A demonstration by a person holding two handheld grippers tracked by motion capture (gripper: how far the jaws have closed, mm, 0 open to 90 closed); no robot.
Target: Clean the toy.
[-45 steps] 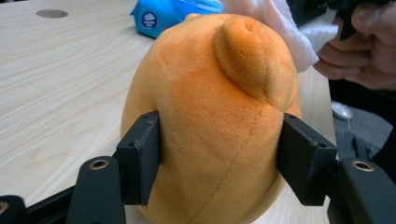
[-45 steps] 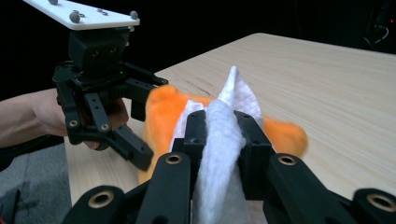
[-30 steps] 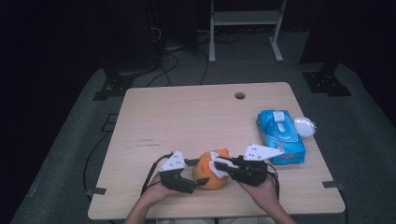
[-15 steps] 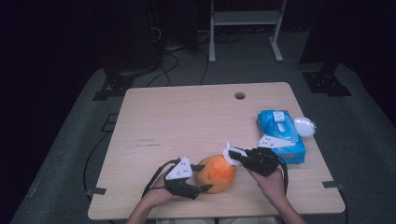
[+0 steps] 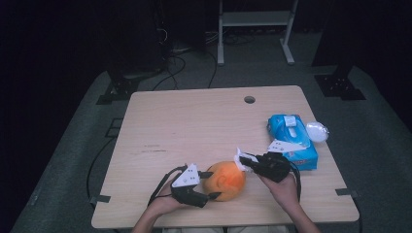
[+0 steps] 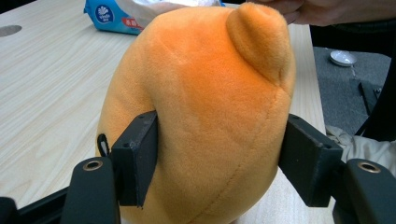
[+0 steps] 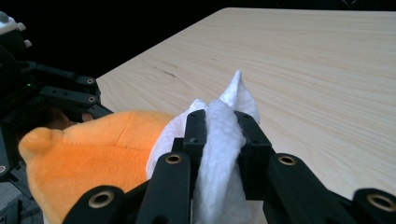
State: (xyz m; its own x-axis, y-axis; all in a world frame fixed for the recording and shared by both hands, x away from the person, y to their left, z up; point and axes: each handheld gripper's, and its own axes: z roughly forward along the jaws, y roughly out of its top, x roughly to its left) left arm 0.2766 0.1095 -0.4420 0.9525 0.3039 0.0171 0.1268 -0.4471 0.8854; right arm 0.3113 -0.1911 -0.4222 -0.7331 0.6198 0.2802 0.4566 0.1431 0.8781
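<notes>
Jaws of the left gripper (image 5: pixel 206 187) squeeze the orange plush toy (image 5: pixel 225 180) steady near the table's (image 5: pixel 194 121) front edge, seemingly so the right gripper (image 5: pixel 243 161), clamped tight on a white tissue (image 7: pixel 219 135), can wipe it.
</notes>
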